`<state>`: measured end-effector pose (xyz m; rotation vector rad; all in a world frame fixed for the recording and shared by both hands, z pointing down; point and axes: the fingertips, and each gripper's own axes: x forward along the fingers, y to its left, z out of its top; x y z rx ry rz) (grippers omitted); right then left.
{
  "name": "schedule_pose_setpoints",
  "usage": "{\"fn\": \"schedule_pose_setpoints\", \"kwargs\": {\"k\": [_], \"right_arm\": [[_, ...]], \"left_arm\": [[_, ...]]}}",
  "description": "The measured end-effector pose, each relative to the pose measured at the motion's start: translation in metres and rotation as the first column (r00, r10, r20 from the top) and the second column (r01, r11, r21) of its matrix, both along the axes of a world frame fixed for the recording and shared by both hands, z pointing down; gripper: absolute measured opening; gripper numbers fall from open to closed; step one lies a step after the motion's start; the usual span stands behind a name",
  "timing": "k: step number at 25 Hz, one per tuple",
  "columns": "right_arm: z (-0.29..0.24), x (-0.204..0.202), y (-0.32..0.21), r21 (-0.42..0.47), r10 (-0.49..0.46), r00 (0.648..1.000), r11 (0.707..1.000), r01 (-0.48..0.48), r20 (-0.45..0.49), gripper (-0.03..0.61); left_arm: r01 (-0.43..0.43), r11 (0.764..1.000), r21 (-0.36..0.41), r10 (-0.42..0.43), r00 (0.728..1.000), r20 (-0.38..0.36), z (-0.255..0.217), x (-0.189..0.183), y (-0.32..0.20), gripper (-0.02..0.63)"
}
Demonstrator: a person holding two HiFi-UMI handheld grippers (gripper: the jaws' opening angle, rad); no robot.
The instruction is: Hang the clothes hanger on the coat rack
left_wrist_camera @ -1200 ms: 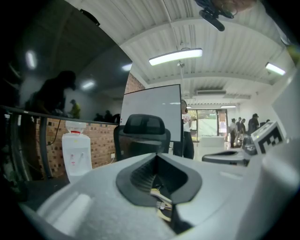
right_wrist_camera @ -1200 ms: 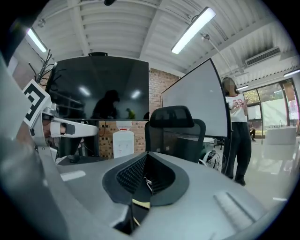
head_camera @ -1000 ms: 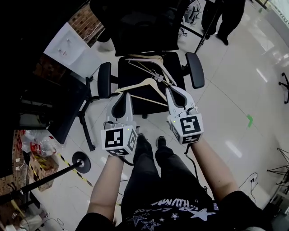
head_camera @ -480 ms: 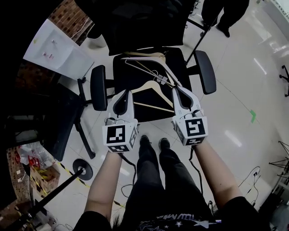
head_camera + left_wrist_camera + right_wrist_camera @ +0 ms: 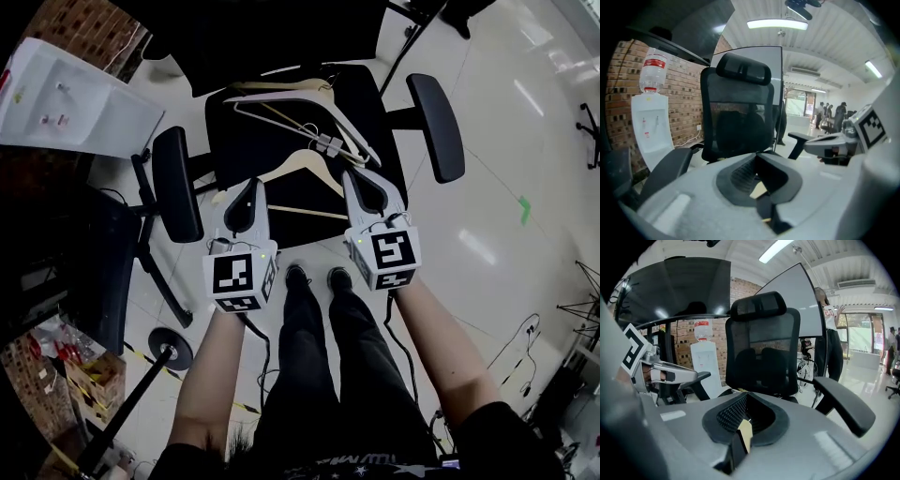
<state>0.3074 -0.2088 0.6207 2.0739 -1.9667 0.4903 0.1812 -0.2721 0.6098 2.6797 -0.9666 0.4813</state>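
Nearest me, at lower centre of the head view, my left gripper (image 5: 248,192) and right gripper (image 5: 356,183) sit side by side. Each is clamped shut on one end of the wooden hanger (image 5: 302,167), and pale wood shows between both pairs of jaws. The hanger spans mid-frame over the office chair seat (image 5: 239,141). Beyond it, toward the top, pale hangers (image 5: 281,92) lie on that seat. A water dispenser (image 5: 80,108) stands upper left.
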Motion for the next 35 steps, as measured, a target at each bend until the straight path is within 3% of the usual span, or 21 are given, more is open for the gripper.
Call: {"fn": "schedule_pose_setpoints", "kwargs": {"k": [6, 14, 21, 29, 31, 35], "right_arm": [[0.06, -0.008, 0.003, -0.135, -0.004, 1.0, 0.991, 0.007, 0.024, 0.006], [0.13, -0.014, 0.01, -0.314, -0.008, 0.999, 0.949, 0.02, 0.038, 0.006], [0.169, -0.011, 0.008, -0.392, 0.005, 1.0, 0.92, -0.003, 0.003, 0.006], [0.181, -0.01, 0.006, -0.436, -0.023, 0.998, 0.9, -0.003, -0.054, 0.008], [0.185, -0.013, 0.007, -0.467, -0.06, 0.996, 0.884, 0.025, -0.061, 0.088], [0.197, -0.016, 0.011, -0.529, -0.089, 0.994, 0.847, 0.044, -0.059, 0.18]], "left_arm": [[0.007, 0.996, -0.086, -0.003, 0.999, 0.041, 0.046, -0.006, 0.002, 0.005], [-0.035, 0.986, -0.165, 0.054, 0.992, 0.11, 0.1, -0.003, 0.004, 0.005], [-0.057, 0.976, -0.211, 0.087, 0.986, 0.139, 0.13, 0.0, 0.003, 0.005], [-0.019, 0.975, -0.223, 0.054, 0.987, 0.149, 0.141, -0.003, -0.008, 0.005], [-0.01, 0.975, -0.223, 0.045, 0.987, 0.152, 0.142, -0.004, -0.01, 0.005], [-0.005, 0.973, -0.23, 0.041, 0.987, 0.152, 0.143, -0.005, -0.008, 0.005]]}}
